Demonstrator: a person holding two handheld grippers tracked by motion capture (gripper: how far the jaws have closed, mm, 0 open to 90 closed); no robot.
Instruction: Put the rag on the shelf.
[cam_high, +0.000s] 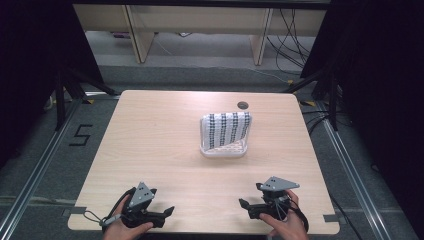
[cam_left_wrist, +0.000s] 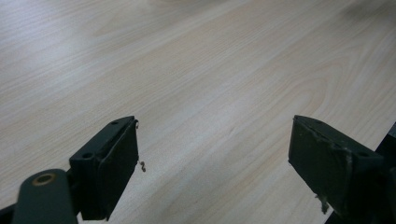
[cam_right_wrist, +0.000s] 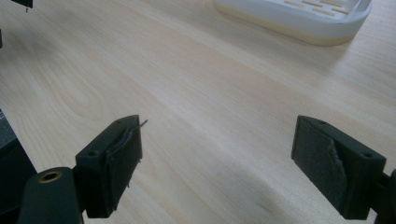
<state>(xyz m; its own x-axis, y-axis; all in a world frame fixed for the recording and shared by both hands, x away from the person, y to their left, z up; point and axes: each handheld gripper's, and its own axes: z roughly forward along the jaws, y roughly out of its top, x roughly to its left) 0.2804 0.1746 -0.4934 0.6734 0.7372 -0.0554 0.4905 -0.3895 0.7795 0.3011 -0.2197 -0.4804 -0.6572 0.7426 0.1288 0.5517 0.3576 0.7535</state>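
Left gripper: I see it at the near left edge of the desk, held in a hand that comes in from the bottom. Its tip points right, toward the middle.
Left jaws: spread wide in the left gripper view, with bare wood between them and nothing pinched.
Desk: light wood with a small round hole near the far right corner.
Tray: white, at the middle of the desk and a little to the right, well apart from both grippers. In the right gripper view I see its slotted floor and rim at the far right.
Cloth: white with dark checked stripes, lying in the tray and rising over its far side; one corner is lifted toward the right.
Right gripper: at the near right edge, in a hand from the bottom, with its tip pointing left. The grey plate sits on top.
Right jaws: spread wide in the right gripper view, holding nothing, desk between them.
Floor: grey, with a black "5" marked to the left of the desk.
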